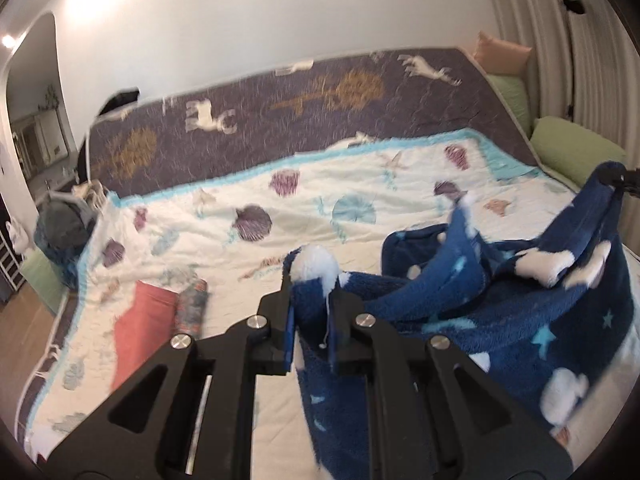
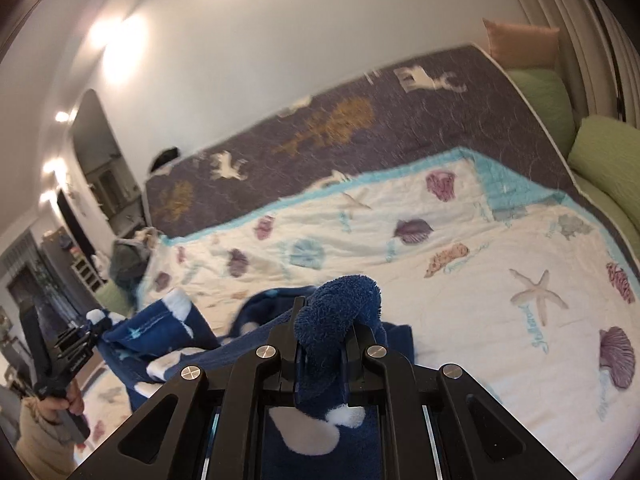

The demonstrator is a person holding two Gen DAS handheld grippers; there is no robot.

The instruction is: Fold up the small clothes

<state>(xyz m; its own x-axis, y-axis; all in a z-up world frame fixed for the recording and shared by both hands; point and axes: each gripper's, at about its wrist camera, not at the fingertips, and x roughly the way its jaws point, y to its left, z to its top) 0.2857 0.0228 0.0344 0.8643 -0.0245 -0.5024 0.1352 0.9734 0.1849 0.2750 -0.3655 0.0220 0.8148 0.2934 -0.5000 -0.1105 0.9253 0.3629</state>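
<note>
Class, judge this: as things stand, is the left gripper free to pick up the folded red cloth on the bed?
Probably not yet. The left gripper is shut on the blue fleece garment. The red cloth lies uncovered to its left, so the path looks free, but the jaws are occupied.

Black grippers (image 1: 310,300), silver screws, beige sleeve (image 2: 36,436).

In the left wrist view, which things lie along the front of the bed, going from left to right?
Flat coral-red folded cloth → rolled grey patterned cloth → left hand-held gripper, shut on the fluffy navy garment with white patches → right hand-held gripper holding its far corner.
</note>
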